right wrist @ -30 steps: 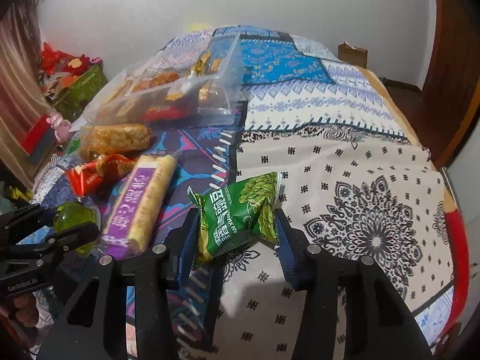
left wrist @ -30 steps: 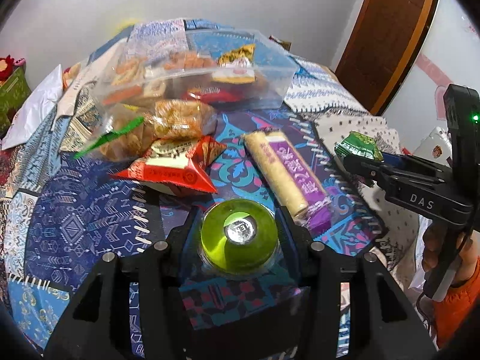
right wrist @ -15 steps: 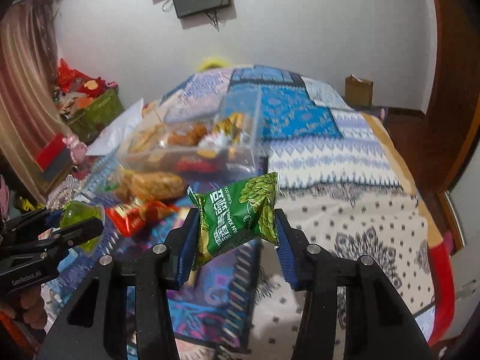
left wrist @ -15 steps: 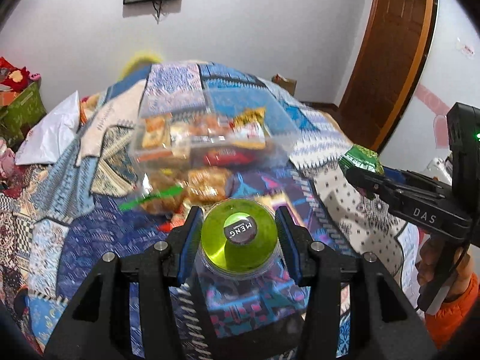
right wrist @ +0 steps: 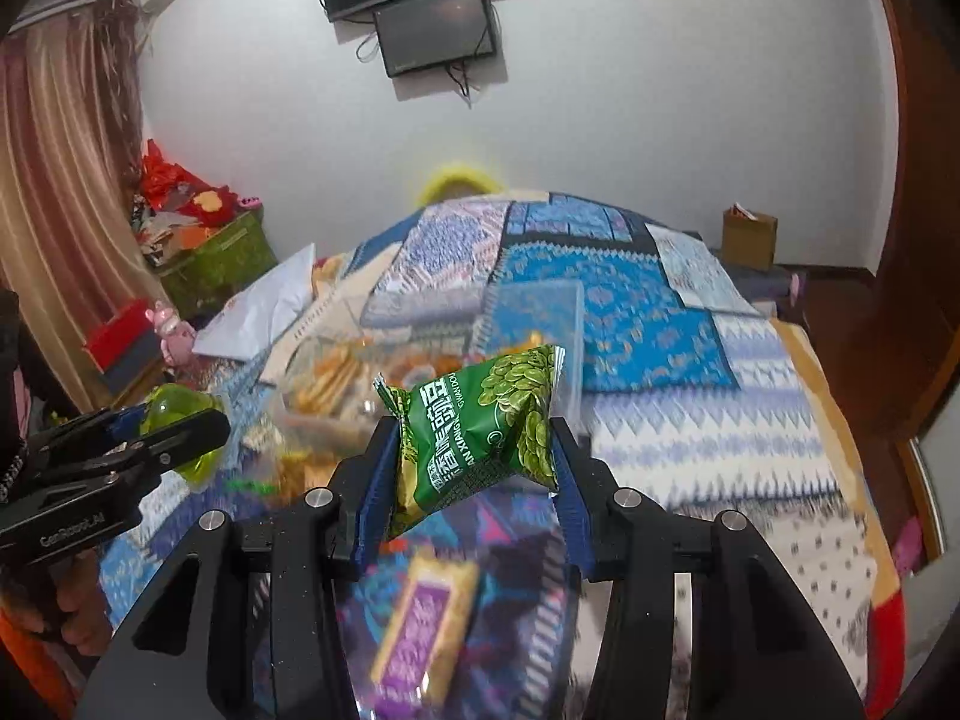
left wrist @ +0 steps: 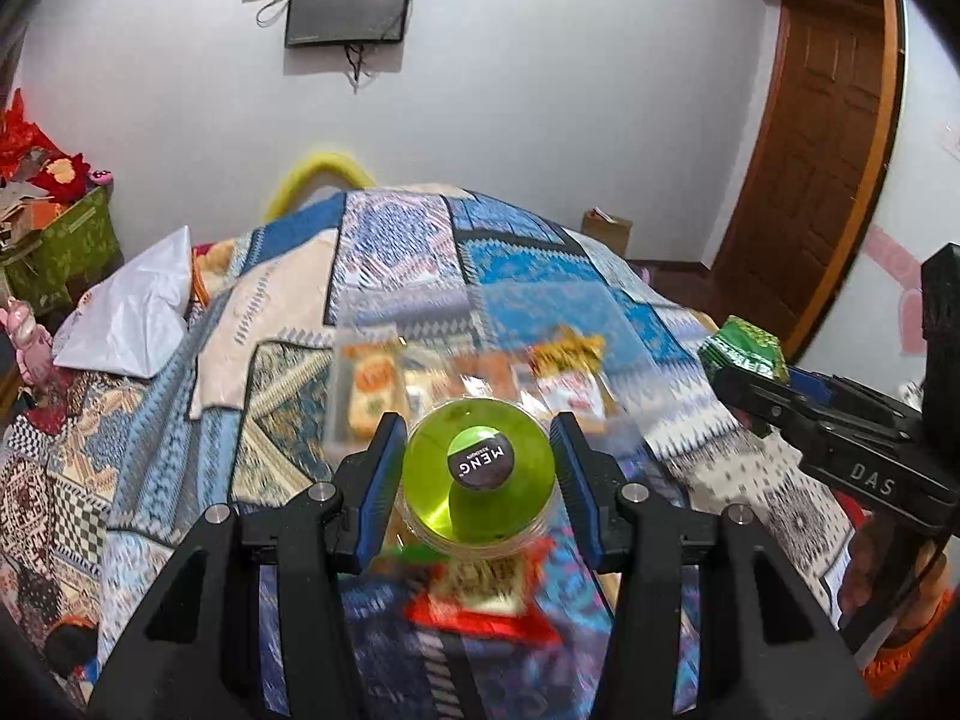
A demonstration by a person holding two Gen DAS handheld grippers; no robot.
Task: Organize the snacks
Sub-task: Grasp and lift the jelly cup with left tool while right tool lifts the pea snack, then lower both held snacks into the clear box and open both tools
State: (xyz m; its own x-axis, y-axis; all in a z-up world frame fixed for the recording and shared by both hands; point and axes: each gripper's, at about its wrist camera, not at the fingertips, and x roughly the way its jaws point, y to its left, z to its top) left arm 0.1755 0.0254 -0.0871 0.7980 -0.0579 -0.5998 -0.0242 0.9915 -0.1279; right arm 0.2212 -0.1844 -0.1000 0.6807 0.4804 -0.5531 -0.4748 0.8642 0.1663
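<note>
Left gripper point(left wrist: 477, 480) clamps the round green jelly cup point(left wrist: 478, 478); your right gripper point(right wrist: 474, 450) pinches the green foil pea packet point(right wrist: 480, 429). Carry both level over the clear plastic box point(right wrist: 516, 324) mid-bed, then lower before letting go.

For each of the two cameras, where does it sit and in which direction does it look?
Left wrist: sits on the left tongs, facing over the bed toward the clear box; shows its green jelly cup and the right tongs.
Right wrist: sits on the right tongs, facing the same way; shows its green pea packet and the left tongs.
Shared: box, wall screen, each other's tongs.
</note>
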